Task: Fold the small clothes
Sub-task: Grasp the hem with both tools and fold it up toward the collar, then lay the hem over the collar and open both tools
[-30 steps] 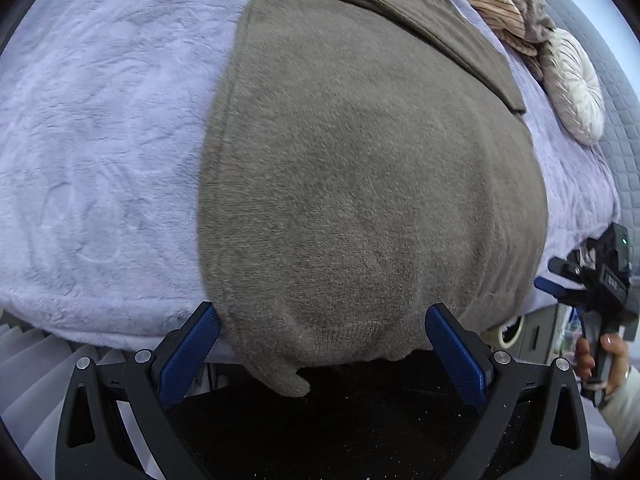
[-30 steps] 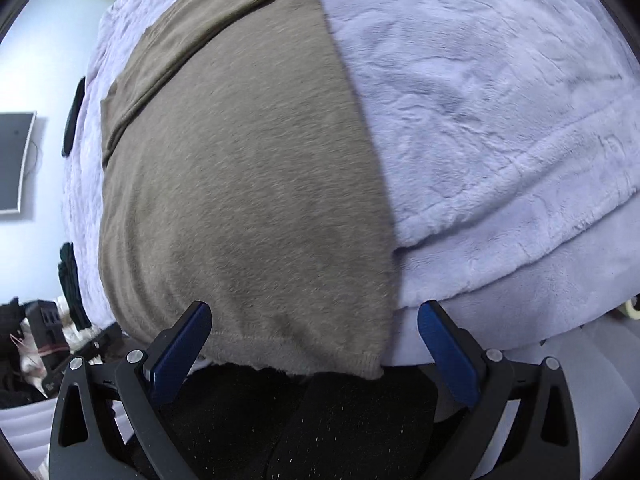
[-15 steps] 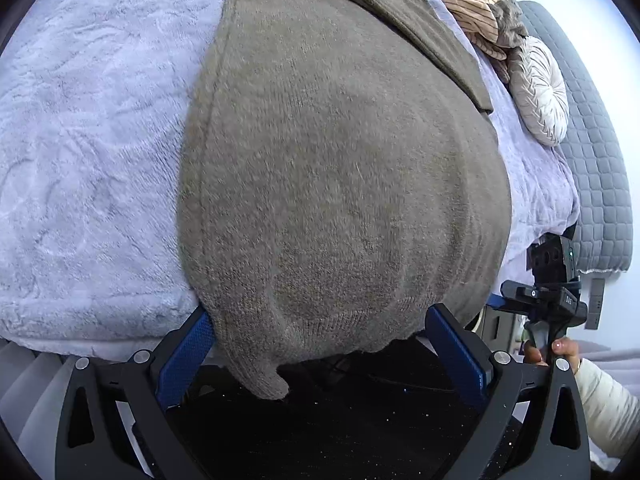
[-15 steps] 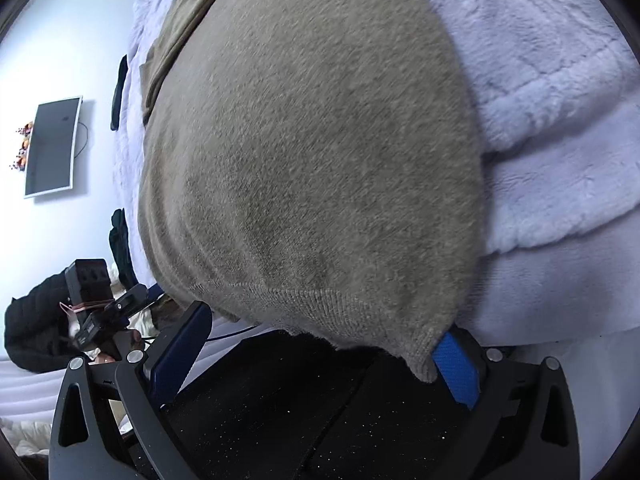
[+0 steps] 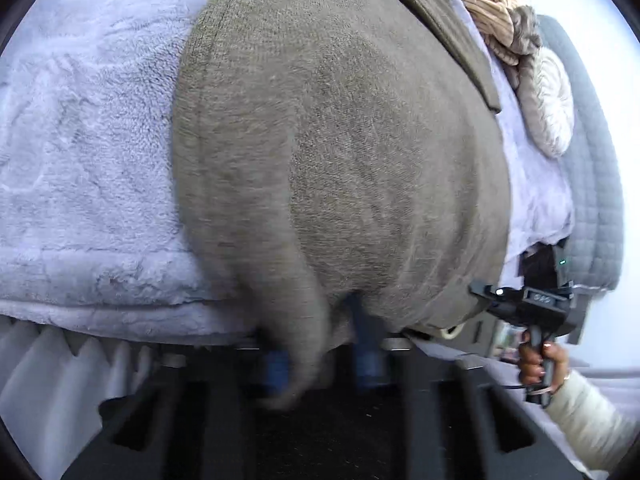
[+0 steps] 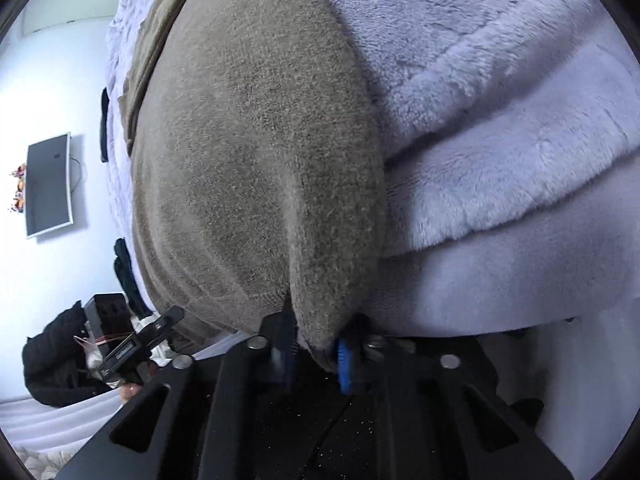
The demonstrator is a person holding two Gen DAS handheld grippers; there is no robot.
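A grey-brown knitted garment point(image 5: 340, 140) lies flat on a lilac fleece blanket point(image 5: 88, 140) on a bed, its near hem hanging over the bed's edge. My left gripper point(image 5: 320, 360) is shut on the hem's left corner, blurred by motion. My right gripper point(image 6: 316, 348) is shut on the hem's right corner of the same garment point(image 6: 248, 140). The right gripper also shows at the right of the left wrist view point(image 5: 532, 304), held in a hand.
A beige striped cloth point(image 5: 484, 12) and a round cream cushion point(image 5: 552, 108) lie at the bed's far right by a grey quilted headboard point(image 5: 600, 184). A wall screen point(image 6: 48, 184) and dark clothes point(image 6: 56, 360) are to the left of the right wrist view.
Both grippers went from wide open around the hem to shut on its corners. Both moved closer to the bed's edge, and the hem bunched up between the fingers.
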